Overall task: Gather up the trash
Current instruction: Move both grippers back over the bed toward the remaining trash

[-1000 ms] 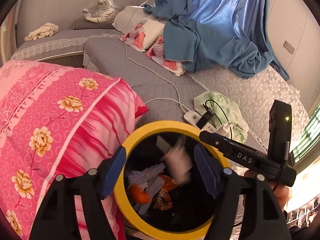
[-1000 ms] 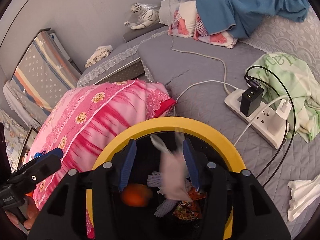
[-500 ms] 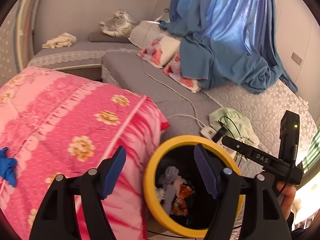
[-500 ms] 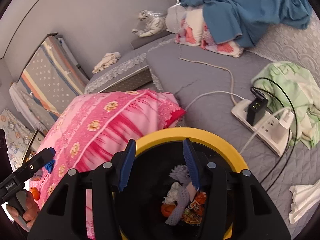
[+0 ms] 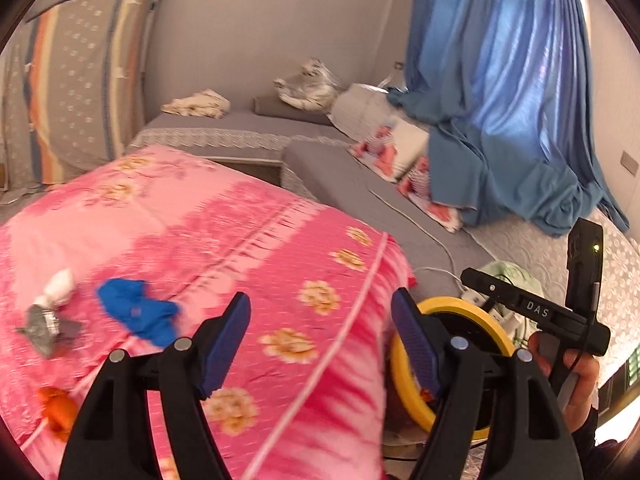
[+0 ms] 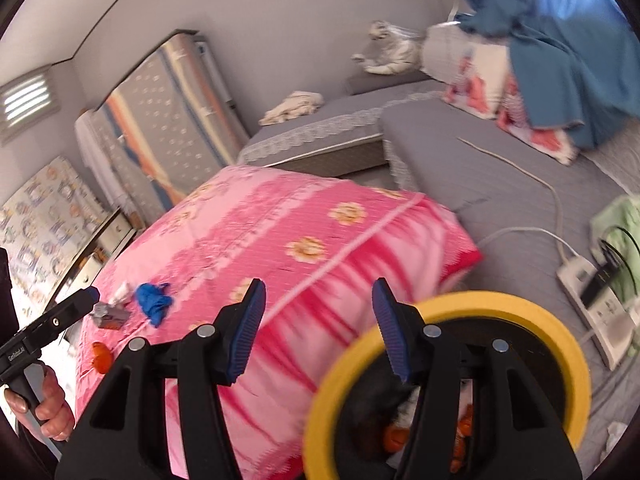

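Observation:
The black bin with a yellow rim point(image 5: 452, 309) point(image 6: 500, 303) stands beside a pink flowered quilt point(image 5: 248, 240) point(image 6: 304, 236) and holds orange and pale scraps point(image 6: 394, 436). On the quilt's left part lie a crumpled blue piece point(image 5: 136, 312) point(image 6: 154, 300), a white and grey wrapper point(image 5: 50, 314) point(image 6: 110, 314) and an orange scrap point(image 5: 58, 404) point(image 6: 100, 356). My left gripper point(image 5: 320, 340) hangs over the quilt, right of the blue piece, its jaws opening on nothing. My right gripper point(image 6: 318, 328) sits between quilt and bin rim, jaws opening, empty.
A white power strip point(image 6: 592, 304) with black plugs and cables lies on the grey bed beside a green cloth point(image 6: 620, 220). A blue curtain point(image 5: 500, 100) drapes over the bed's far side. A mattress point(image 5: 72, 92) leans on the wall. A hand point(image 6: 48, 400) holds the left gripper's handle.
Both grippers have swung left and up, from over the bin to over the pink quilt. The pale scrap falling between the jaws now lies in the bin. The scraps on the quilt have come into view.

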`<state>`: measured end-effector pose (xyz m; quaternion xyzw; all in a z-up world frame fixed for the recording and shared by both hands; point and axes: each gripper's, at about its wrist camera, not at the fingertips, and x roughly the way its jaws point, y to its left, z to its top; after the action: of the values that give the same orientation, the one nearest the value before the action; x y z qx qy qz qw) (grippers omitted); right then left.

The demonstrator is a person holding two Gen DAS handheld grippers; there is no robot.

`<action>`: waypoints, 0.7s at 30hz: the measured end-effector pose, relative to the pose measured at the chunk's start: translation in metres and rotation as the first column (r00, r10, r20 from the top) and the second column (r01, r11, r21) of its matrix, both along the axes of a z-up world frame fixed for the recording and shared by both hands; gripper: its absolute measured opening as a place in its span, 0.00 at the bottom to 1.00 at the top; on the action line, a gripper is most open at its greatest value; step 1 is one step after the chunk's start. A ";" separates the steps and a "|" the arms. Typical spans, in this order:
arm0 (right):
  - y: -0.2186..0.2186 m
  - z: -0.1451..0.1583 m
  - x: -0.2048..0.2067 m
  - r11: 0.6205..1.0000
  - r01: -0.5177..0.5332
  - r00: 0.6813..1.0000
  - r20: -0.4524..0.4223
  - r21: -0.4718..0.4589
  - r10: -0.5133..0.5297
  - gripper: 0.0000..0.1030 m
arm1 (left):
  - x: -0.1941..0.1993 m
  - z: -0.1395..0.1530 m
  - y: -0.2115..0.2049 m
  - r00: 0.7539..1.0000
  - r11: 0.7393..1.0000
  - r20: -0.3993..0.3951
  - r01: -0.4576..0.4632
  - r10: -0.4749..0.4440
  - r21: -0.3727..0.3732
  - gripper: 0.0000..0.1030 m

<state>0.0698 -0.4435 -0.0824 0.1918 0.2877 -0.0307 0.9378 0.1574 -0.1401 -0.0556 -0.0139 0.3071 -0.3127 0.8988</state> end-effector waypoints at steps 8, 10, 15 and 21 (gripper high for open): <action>0.062 0.018 0.036 0.989 -0.143 0.989 0.020 -0.043 0.144 0.51 | -0.005 0.016 0.074 0.986 0.988 0.061 -0.156 0.156 -0.004 0.71; 0.075 0.021 0.044 0.983 -0.175 0.984 0.023 -0.055 0.176 0.51 | -0.006 0.017 0.093 0.979 0.981 0.062 -0.196 0.196 0.001 0.72; 0.109 0.020 0.063 0.964 -0.254 0.967 0.008 -0.072 0.255 0.54 | -0.011 0.011 0.137 0.956 0.957 0.054 -0.290 0.289 0.020 0.76; 0.152 0.013 0.087 0.932 -0.352 0.936 -0.034 -0.087 0.351 0.55 | -0.016 -0.006 0.174 0.934 0.934 0.008 -0.356 0.356 0.035 0.78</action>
<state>0.1572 -0.2915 -0.0694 0.0940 0.3239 0.1228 0.9334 0.1416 0.0339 -0.0615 -0.0531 0.3042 -0.1392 0.9409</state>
